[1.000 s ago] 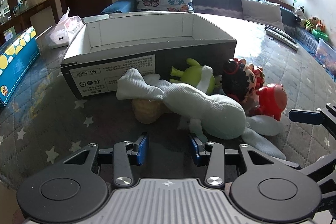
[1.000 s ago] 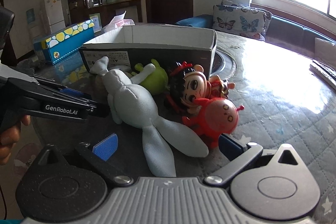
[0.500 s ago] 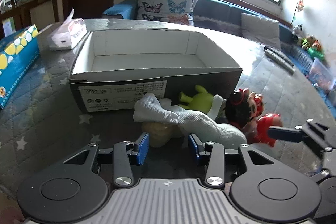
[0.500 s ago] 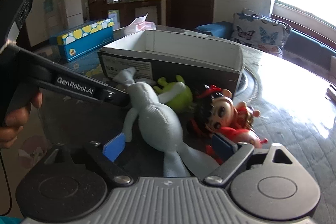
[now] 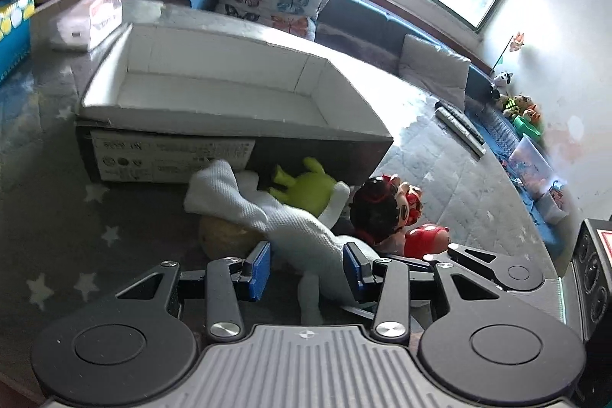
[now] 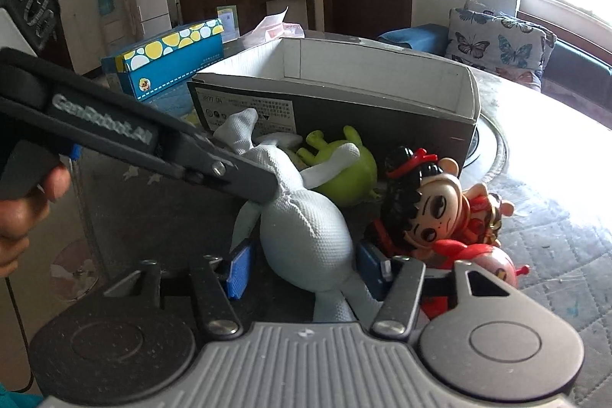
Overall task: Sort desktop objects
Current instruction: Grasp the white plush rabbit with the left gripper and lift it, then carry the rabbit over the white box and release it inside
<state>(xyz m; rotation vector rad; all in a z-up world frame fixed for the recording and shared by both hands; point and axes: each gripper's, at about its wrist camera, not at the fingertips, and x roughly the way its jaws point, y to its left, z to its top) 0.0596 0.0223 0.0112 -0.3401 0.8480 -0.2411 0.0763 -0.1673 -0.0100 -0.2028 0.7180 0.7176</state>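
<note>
White textured-cloth plush toy (image 6: 306, 232) lies between the closing right claw (image 6: 304, 268); left claw (image 5: 306, 268) spread.

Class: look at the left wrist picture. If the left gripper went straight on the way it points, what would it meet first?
Most likely the white cloth doll, whose body already lies between the left gripper pads; depth is hard to judge, but nothing shows nearer.

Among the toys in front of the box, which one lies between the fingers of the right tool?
The white cloth doll; the green toy and the black-haired doll lie beyond the closing right tool.
</note>
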